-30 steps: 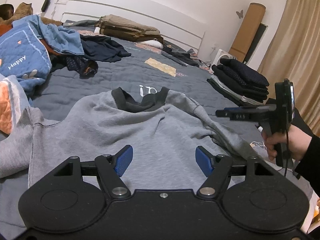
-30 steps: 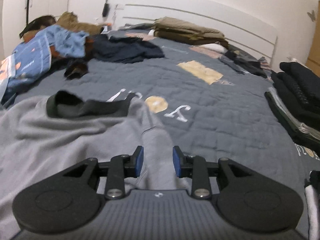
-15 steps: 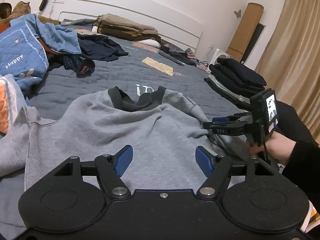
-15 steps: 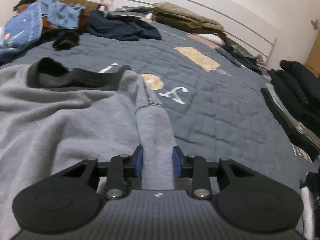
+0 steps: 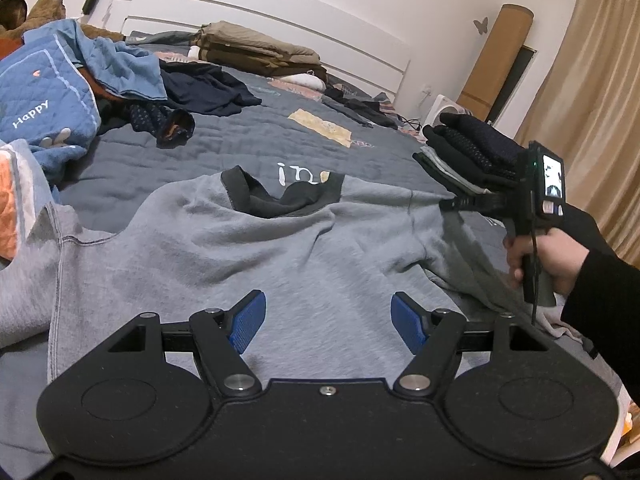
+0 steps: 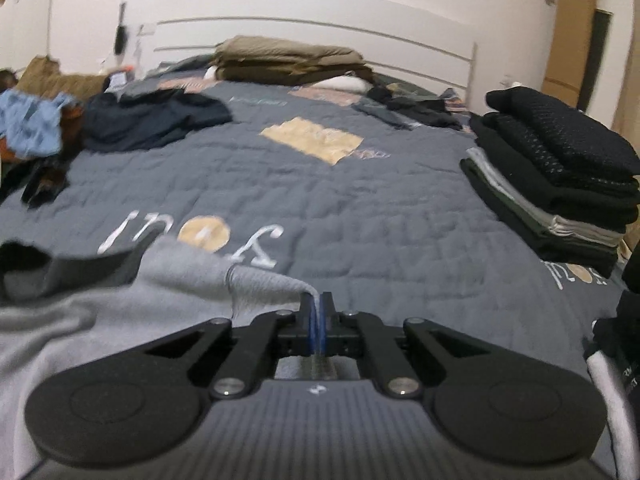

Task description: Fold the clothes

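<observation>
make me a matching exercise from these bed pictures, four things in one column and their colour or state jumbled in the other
Things:
1. left hand-held gripper
2. right hand-held gripper
3. grey sweatshirt
4. stack of dark clothes

States:
A. folded and piled at the right edge of the bed
B. spread flat on the quilt, black collar away from the camera
C. open, hovering over grey fabric
D. shut on a pinch of grey sleeve

Pairs: 1-C, 2-D, 3-B, 4-A
</observation>
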A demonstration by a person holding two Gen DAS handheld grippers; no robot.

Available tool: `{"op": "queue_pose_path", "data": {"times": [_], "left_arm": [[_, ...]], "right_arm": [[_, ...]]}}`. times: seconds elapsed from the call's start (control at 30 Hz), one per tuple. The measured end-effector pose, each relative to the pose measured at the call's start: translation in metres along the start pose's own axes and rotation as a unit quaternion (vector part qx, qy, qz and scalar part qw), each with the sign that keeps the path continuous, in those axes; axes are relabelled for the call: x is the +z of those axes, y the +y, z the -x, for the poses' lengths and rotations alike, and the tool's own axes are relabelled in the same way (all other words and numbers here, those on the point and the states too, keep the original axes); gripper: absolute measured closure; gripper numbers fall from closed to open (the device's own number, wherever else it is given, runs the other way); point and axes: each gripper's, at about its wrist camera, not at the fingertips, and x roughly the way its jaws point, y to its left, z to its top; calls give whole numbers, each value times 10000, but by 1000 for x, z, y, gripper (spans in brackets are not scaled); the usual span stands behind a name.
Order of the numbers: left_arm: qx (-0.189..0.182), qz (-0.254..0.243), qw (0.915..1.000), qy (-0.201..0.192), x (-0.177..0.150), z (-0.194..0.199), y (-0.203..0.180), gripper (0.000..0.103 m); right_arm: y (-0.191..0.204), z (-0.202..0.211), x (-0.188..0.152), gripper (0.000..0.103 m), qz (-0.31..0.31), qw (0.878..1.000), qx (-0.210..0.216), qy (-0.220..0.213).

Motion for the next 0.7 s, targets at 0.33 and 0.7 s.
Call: {"op": "queue_pose_path", "data": {"times": [0.33,0.7], "left_arm": [[-47,32,10000,51,0,-3,-1,34],[-632,-265,9976,35,-6,0,-28,34]], "right_arm": [[1,-37,-5,96,168,9966,167,786],[-25,64,-17,61,-74,9991,361,208]]}}
